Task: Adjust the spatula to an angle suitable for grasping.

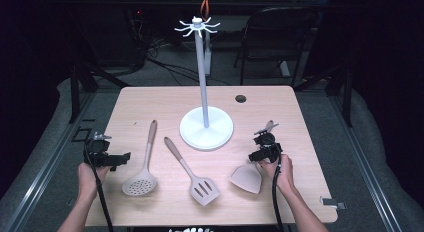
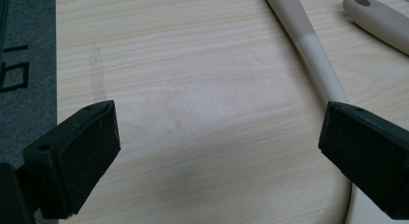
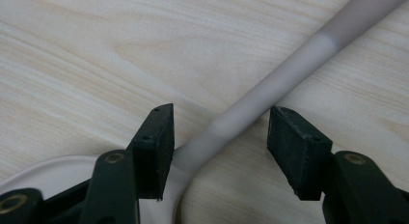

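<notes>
Left hand-held gripper (image 2: 214, 151) hovers over bare worktop (image 1: 150, 104), jaws wide apart, just beside the skimmer (image 1: 142, 167). Slotted turner (image 1: 192, 174) lies mid-worktop. Right hand-held gripper (image 3: 219, 147) straddles the solid spatula's (image 3: 270, 89) neck — pads apart, not yet pressing.

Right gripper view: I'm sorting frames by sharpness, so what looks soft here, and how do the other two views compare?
Right gripper view: the spatula handle between the right gripper jaws is blurred, while the wood grain is crisp. Left gripper view: a pale glare patch on the table; the black pads are sharp. High view: evenly lit tabletop, dark surroundings, soft shadows.
</notes>
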### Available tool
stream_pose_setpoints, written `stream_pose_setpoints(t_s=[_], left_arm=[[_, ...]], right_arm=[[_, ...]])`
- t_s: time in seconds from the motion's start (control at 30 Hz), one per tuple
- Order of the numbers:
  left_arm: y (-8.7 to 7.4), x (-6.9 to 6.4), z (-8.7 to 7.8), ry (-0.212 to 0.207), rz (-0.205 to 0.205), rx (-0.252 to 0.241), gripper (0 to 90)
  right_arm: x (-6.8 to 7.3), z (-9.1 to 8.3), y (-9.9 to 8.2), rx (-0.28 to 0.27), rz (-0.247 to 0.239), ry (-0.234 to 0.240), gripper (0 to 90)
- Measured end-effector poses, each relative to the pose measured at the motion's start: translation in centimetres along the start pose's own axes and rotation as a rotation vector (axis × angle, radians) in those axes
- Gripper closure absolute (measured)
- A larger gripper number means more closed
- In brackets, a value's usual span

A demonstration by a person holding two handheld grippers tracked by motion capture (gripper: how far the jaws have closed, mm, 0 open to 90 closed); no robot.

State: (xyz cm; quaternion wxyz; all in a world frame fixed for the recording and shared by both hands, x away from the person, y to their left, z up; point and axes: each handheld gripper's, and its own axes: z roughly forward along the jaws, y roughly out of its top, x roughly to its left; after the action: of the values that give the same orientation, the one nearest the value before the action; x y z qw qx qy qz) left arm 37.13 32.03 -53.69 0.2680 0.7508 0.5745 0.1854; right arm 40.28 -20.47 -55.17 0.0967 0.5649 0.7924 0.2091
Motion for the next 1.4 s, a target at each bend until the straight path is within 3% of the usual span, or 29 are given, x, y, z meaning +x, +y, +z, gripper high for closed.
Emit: stream_pose_setpoints(t_s=[0.03, 0.23, 0.57, 0.83, 0.9, 0.93, 1.0, 1.4], left_arm=[[0.0, 0.0, 0.0, -0.001, -0.001, -0.001, 0.8], [0.0, 0.1, -0.1, 0.002, 0.001, -0.003, 0.8], [-0.1, 0.2, -0.2, 0.005, 0.002, -0.007, 1.1], [-0.1, 0.3, -0.3, 0.007, 0.003, -0.010, 1.1], [-0.1, 0.2, -0.3, 0.005, 0.002, -0.009, 1.1], [-0.1, 0.2, -0.3, 0.006, 0.002, -0.010, 1.1], [-0.1, 0.2, -0.3, 0.006, 0.002, -0.010, 1.1], [-0.1, 0.2, -0.2, 0.005, 0.003, -0.004, 1.3]], right_arm=[[-0.1, -0.2, 0.1, 0.029, -0.020, -0.002, 44.3], [-0.4, -0.5, 0.1, 0.063, -0.035, -0.001, 48.7], [-0.7, -0.9, -0.2, 0.096, -0.047, 0.025, 55.6], [-1.0, -1.4, -0.5, 0.135, -0.078, 0.014, 61.6], [-1.1, -1.6, -0.7, 0.142, -0.076, 0.024, 63.0], [-1.1, -1.5, -0.9, 0.121, -0.058, 0.025, 63.5], [-1.4, -1.8, -0.9, 0.152, -0.085, 0.017, 64.4], [-1.8, -2.2, -1.3, 0.205, -0.095, 0.017, 69.2]])
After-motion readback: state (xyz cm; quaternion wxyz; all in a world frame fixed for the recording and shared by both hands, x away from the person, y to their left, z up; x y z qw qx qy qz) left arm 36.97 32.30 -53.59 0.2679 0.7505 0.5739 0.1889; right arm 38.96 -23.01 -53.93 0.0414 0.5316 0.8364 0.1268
